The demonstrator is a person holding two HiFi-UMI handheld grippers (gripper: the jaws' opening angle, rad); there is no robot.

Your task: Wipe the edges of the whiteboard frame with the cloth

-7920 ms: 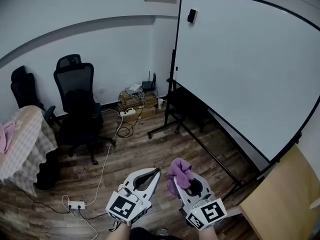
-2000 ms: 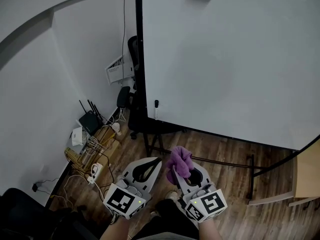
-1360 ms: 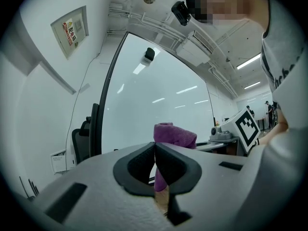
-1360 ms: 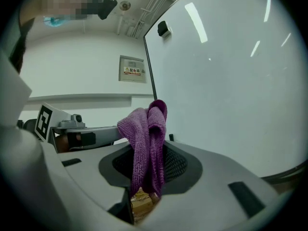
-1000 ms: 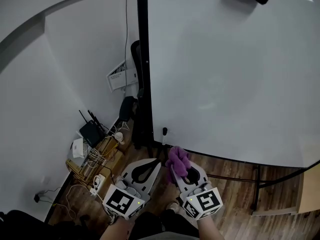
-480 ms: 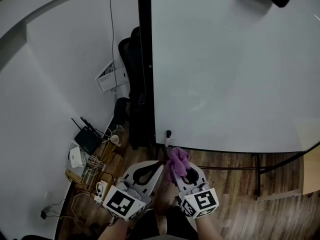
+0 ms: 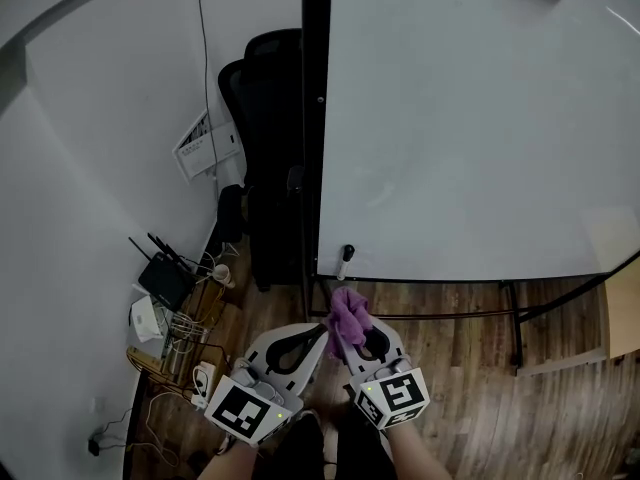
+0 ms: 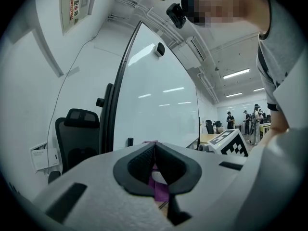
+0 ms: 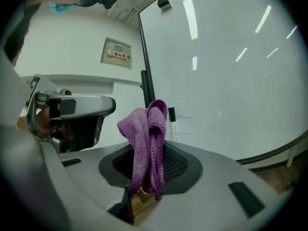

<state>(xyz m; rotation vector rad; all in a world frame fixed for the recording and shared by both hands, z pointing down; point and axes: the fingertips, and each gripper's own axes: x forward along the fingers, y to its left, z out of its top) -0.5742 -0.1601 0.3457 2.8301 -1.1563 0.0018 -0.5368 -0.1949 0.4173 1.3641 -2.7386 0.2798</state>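
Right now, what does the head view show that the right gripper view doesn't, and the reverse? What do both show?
Only the head view: the router and cables. Only the right gripper view: the wall sign. Both: the cloth clamped in the right tool, the whiteboard, its black frame and the marker.
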